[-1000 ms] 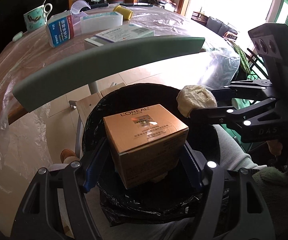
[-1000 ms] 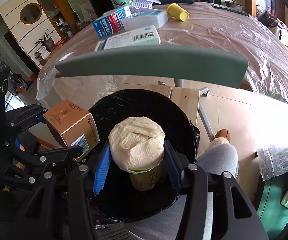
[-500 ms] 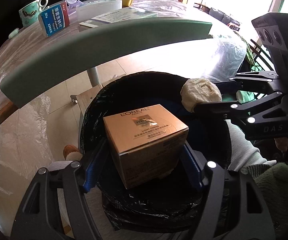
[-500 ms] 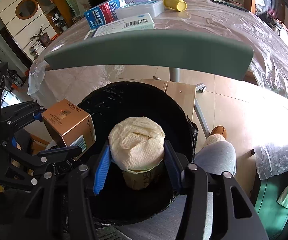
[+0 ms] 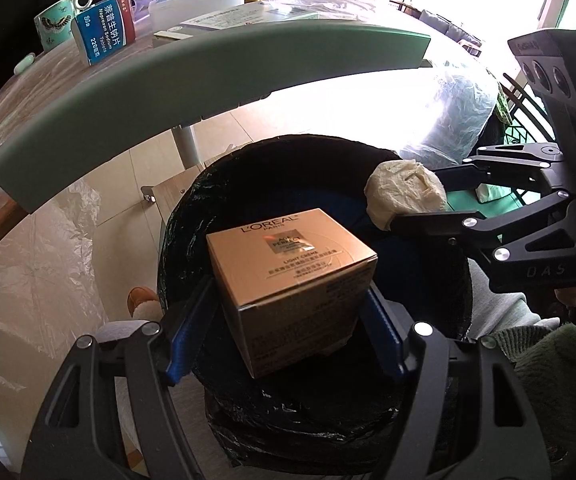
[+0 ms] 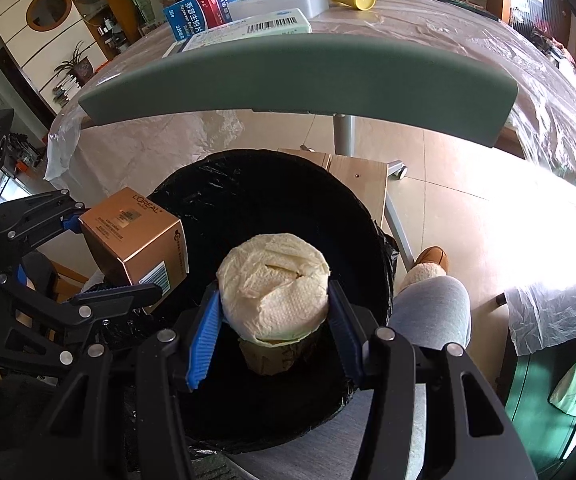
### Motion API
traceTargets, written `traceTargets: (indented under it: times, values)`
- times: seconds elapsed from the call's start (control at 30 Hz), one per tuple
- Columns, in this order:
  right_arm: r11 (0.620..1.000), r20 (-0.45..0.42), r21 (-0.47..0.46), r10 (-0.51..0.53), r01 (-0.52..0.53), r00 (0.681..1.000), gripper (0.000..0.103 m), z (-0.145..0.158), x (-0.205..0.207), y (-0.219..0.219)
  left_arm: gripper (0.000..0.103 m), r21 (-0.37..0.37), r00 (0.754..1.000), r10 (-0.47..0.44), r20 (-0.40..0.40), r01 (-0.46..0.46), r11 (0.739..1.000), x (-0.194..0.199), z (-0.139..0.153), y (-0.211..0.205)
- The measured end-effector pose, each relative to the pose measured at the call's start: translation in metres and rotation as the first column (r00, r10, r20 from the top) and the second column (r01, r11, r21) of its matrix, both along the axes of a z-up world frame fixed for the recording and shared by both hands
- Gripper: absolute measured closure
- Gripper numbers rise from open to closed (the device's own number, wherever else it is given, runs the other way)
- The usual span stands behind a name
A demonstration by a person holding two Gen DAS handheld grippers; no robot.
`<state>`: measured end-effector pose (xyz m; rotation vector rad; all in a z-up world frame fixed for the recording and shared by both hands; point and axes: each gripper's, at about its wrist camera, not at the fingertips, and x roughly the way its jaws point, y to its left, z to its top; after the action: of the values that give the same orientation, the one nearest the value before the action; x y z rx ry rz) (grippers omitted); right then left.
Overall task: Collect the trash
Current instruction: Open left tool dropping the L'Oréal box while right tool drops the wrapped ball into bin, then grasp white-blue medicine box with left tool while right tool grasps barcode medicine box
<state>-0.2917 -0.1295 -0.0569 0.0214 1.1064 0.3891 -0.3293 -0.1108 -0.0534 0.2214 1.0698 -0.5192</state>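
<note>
Hanging over the black-lined round bin (image 5: 192, 216): stiff, light gold cardboard box (image 5: 291, 268), clamped flatwise by left hand-held gripper (image 5: 288, 312); soft tissue-stuffed paper cup (image 6: 274, 284), crushable, gripped at its rim by right hand-held gripper (image 6: 274, 320).

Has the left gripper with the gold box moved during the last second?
Yes. In the left wrist view the left gripper, shut on the gold box, has dropped: the fixed green chair back and the trash bin sit higher.
</note>
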Motion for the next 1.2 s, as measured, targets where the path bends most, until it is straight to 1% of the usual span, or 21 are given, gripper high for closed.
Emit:
traceTargets:
  times: [0.03,0.07,0.1,0.13,0.17,0.2,0.37,0.4,0.47,0.57,0.63,0.67,0.7,0.73,0.8,0.87,0.97,1.03,1.13,1.2]
  values:
    - [1.000,0.000,0.001,-0.003,0.003,1.000,0.051,0.000,0.000,0.000,0.031,-0.003,1.000,-0.007,0.004,0.007,1.000,0.000,0.000,-0.001]
    - [1.000,0.003,0.009,-0.009,0.009,1.000,0.049,0.001,0.000,-0.002,0.031,-0.006,1.000,-0.017,0.017,0.017,1.000,-0.002,0.002,-0.002]
    - [1.000,0.007,0.020,-0.019,0.019,1.000,0.034,0.003,-0.001,-0.004,0.028,0.000,0.999,-0.018,0.029,0.018,1.000,-0.003,0.003,-0.002]
    - [0.999,0.015,0.032,-0.032,0.031,0.999,0.028,0.005,-0.002,-0.007,0.022,0.006,0.999,-0.017,0.037,0.017,1.000,-0.003,0.004,-0.003]
    - [0.998,0.022,0.045,-0.041,0.040,0.999,0.023,0.008,-0.003,-0.010,0.019,0.004,0.999,-0.016,0.045,0.016,1.000,-0.004,0.006,-0.003]
    - [0.997,0.026,0.057,-0.046,0.044,0.999,0.023,0.012,-0.003,-0.013,0.018,0.001,0.999,-0.013,0.046,0.013,1.000,-0.004,0.008,-0.002]
    - [0.997,0.083,0.055,-0.063,0.059,0.995,0.023,0.034,-0.006,-0.023,0.017,-0.035,0.999,0.009,0.044,-0.007,0.999,-0.003,0.019,0.008]
    - [0.997,0.105,0.059,-0.064,0.058,0.992,0.023,0.043,-0.008,-0.025,0.017,-0.038,0.999,0.015,0.051,-0.013,0.999,-0.004,0.023,0.010]
    - [0.996,0.156,0.066,-0.062,0.053,0.986,0.023,0.059,-0.011,-0.028,0.017,-0.069,0.997,0.015,0.076,-0.010,0.998,-0.008,0.037,0.013]
    - [0.997,0.241,0.056,-0.062,0.050,0.969,0.023,0.089,-0.010,-0.032,0.017,-0.111,0.992,0.012,0.125,0.002,0.994,-0.013,0.066,0.018]
    - [0.997,0.274,0.058,-0.067,0.053,0.959,0.023,0.103,-0.006,-0.033,0.017,-0.117,0.984,0.018,0.175,0.003,0.993,-0.014,0.085,0.020]
    - [0.997,0.282,0.063,-0.064,0.048,0.957,0.023,0.108,-0.003,-0.033,0.014,-0.122,0.979,0.026,0.204,-0.001,0.993,-0.014,0.095,0.022]
    - [0.997,0.291,0.064,-0.058,0.041,0.955,0.022,0.113,0.001,-0.031,0.007,-0.124,0.973,0.035,0.227,-0.007,0.992,-0.013,0.103,0.023]
    - [0.998,0.301,0.055,-0.052,0.038,0.952,0.022,0.116,0.006,-0.028,0.006,-0.125,0.964,0.052,0.259,-0.020,0.992,-0.011,0.111,0.026]
    - [0.999,0.315,0.017,-0.039,0.036,0.948,0.020,0.119,0.017,-0.019,0.006,-0.132,0.955,0.079,0.287,-0.043,0.990,-0.004,0.121,0.031]
    - [1.000,0.302,-0.004,-0.024,0.026,0.953,0.020,0.119,0.031,-0.009,0.006,-0.142,0.952,0.116,0.282,-0.078,0.987,0.009,0.125,0.039]
    - [1.000,0.262,-0.009,0.023,-0.021,0.965,0.020,0.114,0.047,0.007,0.006,-0.137,0.945,0.166,0.282,-0.131,0.982,0.032,0.130,0.051]
    - [0.997,0.208,-0.021,0.072,-0.069,0.975,0.018,0.108,0.062,0.024,0.006,-0.139,0.942,0.196,0.273,-0.164,0.977,0.050,0.134,0.059]
    - [0.993,0.155,-0.038,0.112,-0.108,0.981,0.018,0.102,0.081,0.043,0.006,-0.149,0.936,0.226,0.269,-0.192,0.970,0.073,0.140,0.070]
    - [0.993,0.129,-0.055,0.110,-0.103,0.986,0.018,0.099,0.095,0.049,0.006,-0.155,0.936,0.239,0.258,-0.204,0.967,0.089,0.143,0.074]
